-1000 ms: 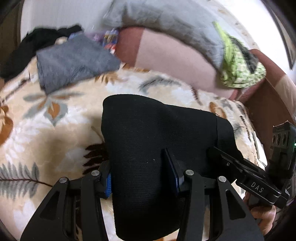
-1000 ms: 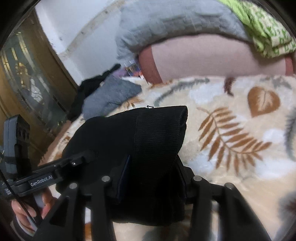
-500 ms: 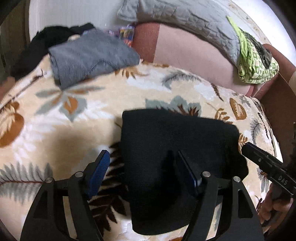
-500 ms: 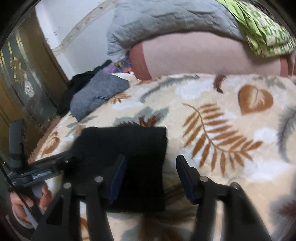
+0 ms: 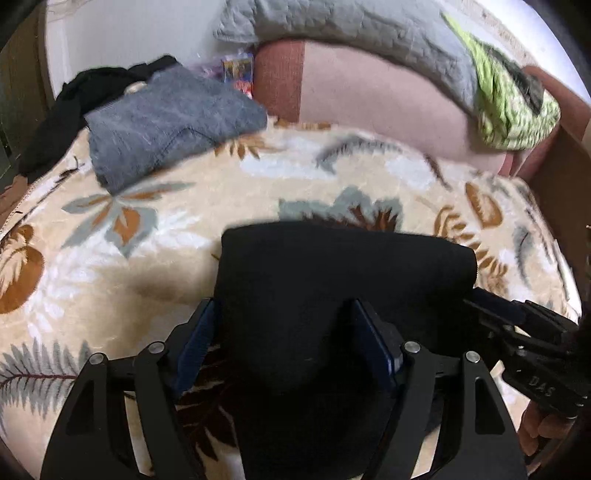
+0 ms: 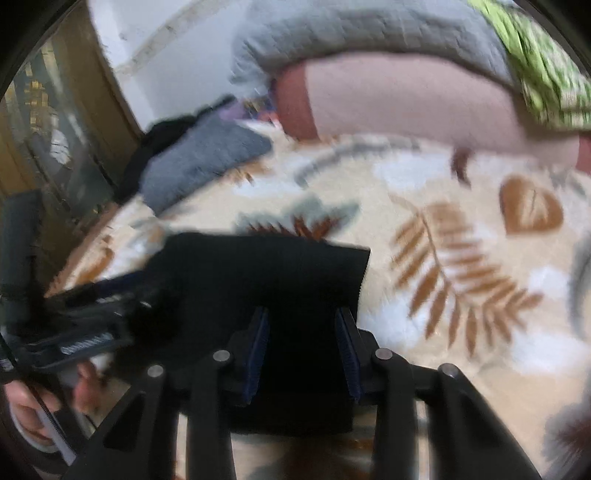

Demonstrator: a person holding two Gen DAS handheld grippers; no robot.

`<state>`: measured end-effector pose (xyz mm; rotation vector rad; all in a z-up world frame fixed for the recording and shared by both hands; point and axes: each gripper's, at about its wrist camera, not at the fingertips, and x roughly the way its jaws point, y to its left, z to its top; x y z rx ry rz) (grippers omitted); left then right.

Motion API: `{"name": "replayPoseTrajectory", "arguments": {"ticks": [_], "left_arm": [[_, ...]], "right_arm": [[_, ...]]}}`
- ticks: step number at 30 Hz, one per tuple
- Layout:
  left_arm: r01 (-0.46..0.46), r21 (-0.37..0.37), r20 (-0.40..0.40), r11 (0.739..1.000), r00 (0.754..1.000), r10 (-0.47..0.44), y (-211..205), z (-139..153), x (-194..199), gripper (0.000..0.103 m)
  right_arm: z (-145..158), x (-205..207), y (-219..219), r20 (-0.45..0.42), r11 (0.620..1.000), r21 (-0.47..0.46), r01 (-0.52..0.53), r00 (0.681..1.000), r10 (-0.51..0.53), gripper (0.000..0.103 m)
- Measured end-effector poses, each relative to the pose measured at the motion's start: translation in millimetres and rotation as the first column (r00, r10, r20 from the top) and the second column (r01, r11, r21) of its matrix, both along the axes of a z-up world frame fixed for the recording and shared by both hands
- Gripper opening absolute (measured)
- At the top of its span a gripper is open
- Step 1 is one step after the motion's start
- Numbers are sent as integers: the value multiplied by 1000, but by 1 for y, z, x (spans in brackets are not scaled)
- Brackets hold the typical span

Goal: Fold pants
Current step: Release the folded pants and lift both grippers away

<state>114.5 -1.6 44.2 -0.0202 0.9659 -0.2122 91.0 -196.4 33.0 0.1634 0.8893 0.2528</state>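
1. The only readable writing is "DAS", in pale letters on the black body of the right gripper (image 5: pixel 495 314) where it shows at the right edge of the left wrist view; the lettering on the left gripper's (image 6: pixel 107 288) body in the right wrist view is too blurred to read.
2. The folded black pants (image 5: pixel 332 295) lie on the leaf-print blanket (image 5: pixel 155 258) near its front edge, as a thick rectangular bundle. Its long axis runs across from one gripper to the other, and a rounded fold faces the far edge.
3. The pants are a matte, ribbed knit; the blanket is plush cream fleece with brown and grey fern leaves.
4. The left gripper (image 5: pixel 284 332) has just been opening. Its blue pads stand wide on either side of the bundle's left end, and the left pad sits clear of the cloth.
5. The right gripper (image 6: pixel 301 332) has just been closing. Its blue pads flank the bundle's right end with cloth between them, but whether they press it cannot be told.
6. Near the blanket's far left corner lies a folded grey knit garment (image 5: pixel 166 122) beside a black garment (image 5: pixel 85 96).
7. A pink bolster (image 5: pixel 369 96) lines the far edge under a grey quilted cover (image 5: pixel 351 29) and a green patterned cloth (image 5: pixel 509 107).
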Motion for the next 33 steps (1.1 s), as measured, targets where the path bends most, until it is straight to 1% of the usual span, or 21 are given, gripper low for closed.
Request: {"name": "replayPoseTrajectory", "arguments": {"ticks": [1,3,4,6,8,11,14,16,18,24,28,29,31,33], "left_arm": [[-1,-13,-10,1000,1000,1,0,-4,1,75],[-17,-32,-7,999,1000,17,1,-5,1,79],[-20,-30,-3,999,1000,20,1,-4,0,79],[-25,-20,-1,999,1000,25,0,-1,-2,79],[-27,-13,-1,1000,1000,27,-1,3,-6,78],[-33,-1,22,999,999,33,0,12,-17,78],[-41,-5,43,999,998,41,1,20,-29,79],[-45,-2,59,999,997,45,2,25,-37,79],[-51,3,81,999,995,50,3,30,-45,79],[-72,24,121,997,990,69,7,40,-68,79],[-100,45,153,994,984,92,12,48,-87,79],[-106,51,161,993,982,97,13,50,-92,79],[-111,50,172,993,980,101,16,51,-101,79],[-110,50,177,993,979,99,19,53,-110,79]], "right_arm": [[-2,-2,-1,17,1000,9,4,1000,-4,37],[0,-4,1,26,1000,-3,4,1000,-4,38],[2,-4,2,27,1000,-6,-2,1000,2,40],[9,-8,3,28,1000,-5,-11,1000,11,40],[16,-14,3,41,1000,21,-11,999,10,40],[26,-29,2,60,998,58,1,998,-4,41],[31,-39,7,64,998,55,4,998,-7,44],[32,-44,9,66,999,54,5,998,-8,48],[35,-50,12,70,998,56,5,997,-9,49],[40,-66,19,94,999,32,33,995,-36,65],[42,-80,21,97,999,27,40,994,-43,66],[44,-84,21,103,999,24,40,994,-43,70],[47,-92,21,123,999,20,46,991,-48,81],[51,-101,20,139,998,23,56,989,-59,82]]}}
